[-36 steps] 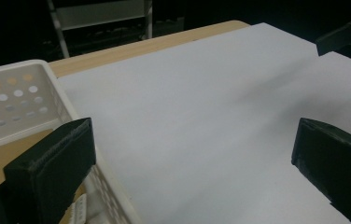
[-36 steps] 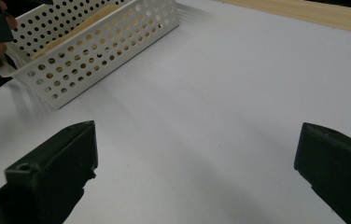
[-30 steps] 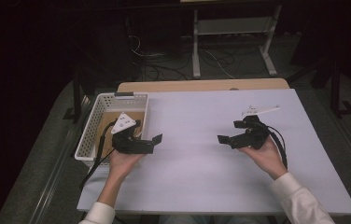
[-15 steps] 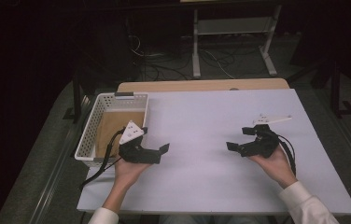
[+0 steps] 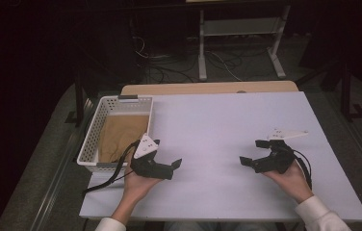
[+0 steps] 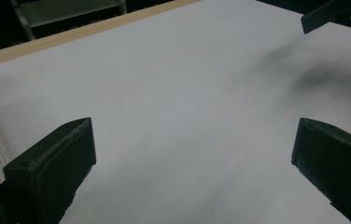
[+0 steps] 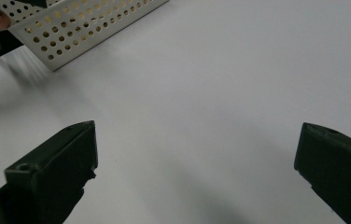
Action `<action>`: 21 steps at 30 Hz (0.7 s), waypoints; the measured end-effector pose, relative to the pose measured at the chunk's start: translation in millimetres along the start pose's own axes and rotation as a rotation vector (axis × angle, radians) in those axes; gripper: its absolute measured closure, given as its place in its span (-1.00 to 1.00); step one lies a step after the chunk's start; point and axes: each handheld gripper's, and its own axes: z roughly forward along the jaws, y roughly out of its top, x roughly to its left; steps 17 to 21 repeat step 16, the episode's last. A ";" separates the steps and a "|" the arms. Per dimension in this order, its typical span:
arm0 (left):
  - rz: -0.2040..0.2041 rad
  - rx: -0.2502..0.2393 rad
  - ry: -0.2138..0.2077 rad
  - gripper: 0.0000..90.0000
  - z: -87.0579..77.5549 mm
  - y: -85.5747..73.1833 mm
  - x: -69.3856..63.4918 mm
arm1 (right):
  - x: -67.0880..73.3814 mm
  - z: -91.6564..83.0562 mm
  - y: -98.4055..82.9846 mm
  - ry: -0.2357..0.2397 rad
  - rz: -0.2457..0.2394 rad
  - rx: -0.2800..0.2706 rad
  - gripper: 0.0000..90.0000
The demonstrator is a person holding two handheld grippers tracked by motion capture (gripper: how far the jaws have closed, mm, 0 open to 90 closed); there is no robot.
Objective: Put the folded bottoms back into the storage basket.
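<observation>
High view: a person's two hands rest at the near edge of a white table, each holding a two-jaw gripper. The landmark is the white perforated basket, which stands at the table's left edge with a brown sheet lying flat on its floor.

Left gripper: held just beside the basket's near right corner, its grey three-cornered plate overlapping the basket's right wall in this view. The jaws point away from the basket, toward the table's middle, and stand wide apart with nothing between them. A black cable trails from it past the basket's near wall and off the table's edge.

Right gripper: well apart from the basket, on the far side of the table's middle from it, jaws pointing back toward the basket. They are likewise spread wide and grip nothing.

Left gripper view: bare white tabletop lies between the two black jaws; a strip of the basket's wall shows at the left edge, and the other gripper's jaw tips at the upper right.

Right gripper view: bare tabletop between the spread jaws; the basket's perforated wall lies at the upper left.
</observation>
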 end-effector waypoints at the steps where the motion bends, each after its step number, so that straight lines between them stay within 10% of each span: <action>1: -0.001 -0.005 -0.002 -0.99 -0.3 -0.3 -0.9 | 0.2 -0.5 -1.5 -0.003 0.003 0.001 -1.00; 21: 0.006 -0.016 0.006 -0.99 -3.1 -4.4 -8.3 | -1.2 -11.5 -23.6 -0.014 0.011 -0.009 -1.00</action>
